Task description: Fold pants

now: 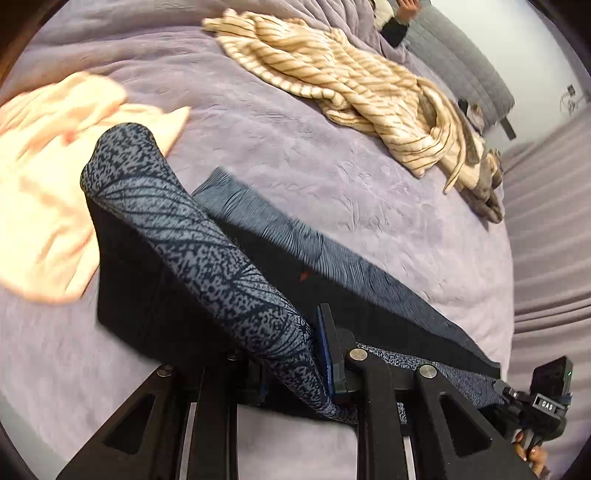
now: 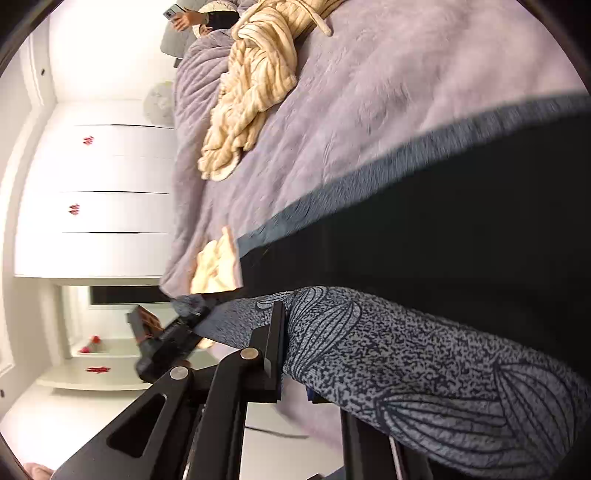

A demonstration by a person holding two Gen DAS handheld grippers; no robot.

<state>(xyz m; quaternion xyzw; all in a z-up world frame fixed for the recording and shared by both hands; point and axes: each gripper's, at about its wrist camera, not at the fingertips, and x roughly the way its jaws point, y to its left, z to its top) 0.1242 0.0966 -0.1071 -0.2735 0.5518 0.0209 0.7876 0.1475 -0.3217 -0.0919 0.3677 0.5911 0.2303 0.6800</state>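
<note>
The pants [image 1: 192, 236] are blue-grey with a dark leaf and speckle print and a dark inner side. They hang stretched over the purple bedspread [image 1: 258, 147]. My left gripper [image 1: 295, 336] is shut on a bunched fold of them; only its right finger [image 1: 328, 350] shows, as cloth covers the other. At the lower right the right gripper [image 1: 517, 395] clamps the same edge further along. In the right wrist view the right gripper [image 2: 299, 347] is shut on the pants [image 2: 424, 369], with the left gripper [image 2: 184, 325] beyond at the left.
A beige striped blanket [image 1: 351, 92] lies crumpled across the far bed. A peach garment [image 1: 48, 177] lies at the left. A person's hand with a phone [image 2: 181, 16] is by the grey headboard [image 1: 461, 62]. White wardrobe doors [image 2: 103, 184] stand past the bed's edge.
</note>
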